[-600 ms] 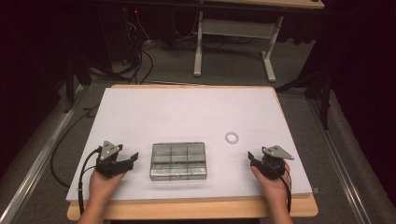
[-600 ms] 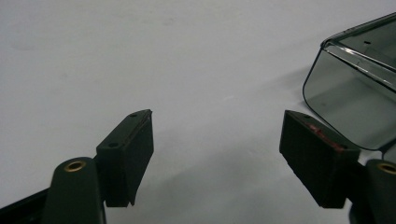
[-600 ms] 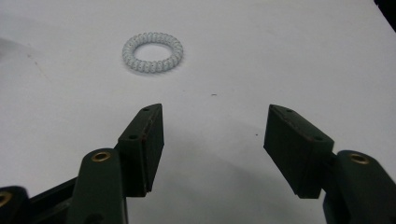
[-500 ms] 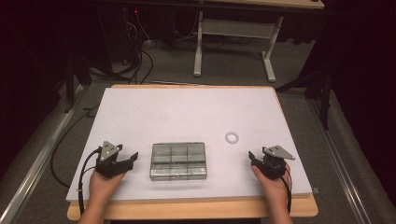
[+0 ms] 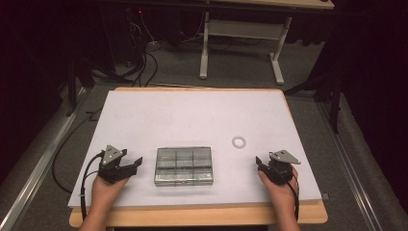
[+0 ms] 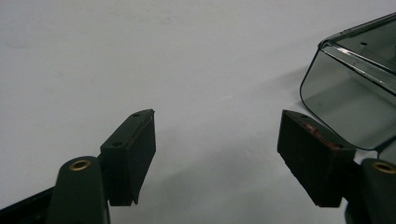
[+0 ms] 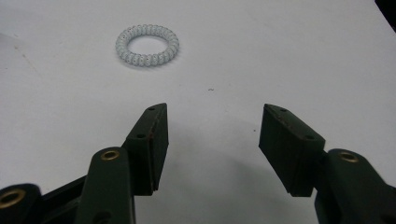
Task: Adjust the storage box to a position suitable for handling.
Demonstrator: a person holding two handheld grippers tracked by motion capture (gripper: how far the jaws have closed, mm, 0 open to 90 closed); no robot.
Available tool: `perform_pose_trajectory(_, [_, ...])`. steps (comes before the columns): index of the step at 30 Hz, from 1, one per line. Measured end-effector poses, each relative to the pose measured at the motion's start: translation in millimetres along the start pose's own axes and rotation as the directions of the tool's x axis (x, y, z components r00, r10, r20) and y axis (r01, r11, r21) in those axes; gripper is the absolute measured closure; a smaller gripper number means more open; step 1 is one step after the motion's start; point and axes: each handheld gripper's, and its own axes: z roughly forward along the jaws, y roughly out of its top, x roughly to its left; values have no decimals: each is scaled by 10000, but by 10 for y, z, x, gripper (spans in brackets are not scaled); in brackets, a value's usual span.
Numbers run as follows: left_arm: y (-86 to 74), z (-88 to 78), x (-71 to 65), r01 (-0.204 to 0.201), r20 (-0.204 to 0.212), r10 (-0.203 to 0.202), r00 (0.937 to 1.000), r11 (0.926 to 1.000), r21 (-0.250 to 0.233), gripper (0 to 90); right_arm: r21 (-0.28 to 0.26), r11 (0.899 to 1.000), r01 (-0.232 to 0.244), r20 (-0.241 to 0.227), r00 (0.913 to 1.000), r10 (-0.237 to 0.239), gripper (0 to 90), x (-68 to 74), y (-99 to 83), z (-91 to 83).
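1. Clear plastic compartment box (image 5: 184, 165) low centre of frame on white bench (image 5: 192, 115), lid shut.
2. White coiled hair tie (image 5: 239, 141) right of box, apart from it.
3. Left tongs (image 5: 135, 164) lower left, wide open, empty, near box.
4. Right tongs (image 5: 260, 163) lower right, open, empty, short of hair tie.

No text, label, brand, number or sign can be read on anything in these views.
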Motion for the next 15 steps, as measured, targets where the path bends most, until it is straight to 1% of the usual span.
perform_pose_trajectory(2, [0, 1, -7, -37, -6, 37, 10000, 10000, -17, 288, 48, 10000, 80, 4, 10000, -80, 419, 6, 4, 8])
perform_pose_trajectory(3, [0, 1, -7, -37, -6, 37, 10000, 10000, -17, 293, 104, 9999, 30, -1, 10000, -30, 415, 3, 9, 11])
perform_pose_trajectory(5, [3, 7, -17, -154, 4, 154, 9999, 9999, 51, 301, 193, 9997, -115, -230, 9997, 119, 384, -27, 21, 20])
perform_pose_trajectory(6, [5, 9, -20, -183, 7, 183, 9998, 9998, 74, 301, 239, 9993, -276, -319, 9991, 284, 379, -48, 35, 17])
perform_pose_trajectory(9, [6, 12, -19, -215, 34, 215, 9998, 9997, 99, 307, 56, 9991, -412, -388, 9984, 414, 373, -60, 47, 6])
perform_pose_trajectory(10, [4, 8, -17, -175, 62, 175, 9998, 9998, 52, 309, 69, 9994, -332, -229, 9992, 333, 352, -38, 69, 25])
perform_pose_trajectory(12, [2, 2, -17, -175, 49, 175, 9998, 9998, -7, 309, 7, 9996, -284, -200, 9994, 284, 352, -30, 77, 34])
perform_pose_trajectory(13, [-2, -6, -11, -116, 75, 117, 9999, 9999, -102, 308, -8, 9999, -168, -121, 9998, 168, 339, 10, 117, 58])
perform_pose_trajectory(15, [-3, -9, -2, -45, 158, 47, 9999, 9999, -131, 325, 44, 9999, -117, -267, 9996, 118, 343, 31, 158, 85])
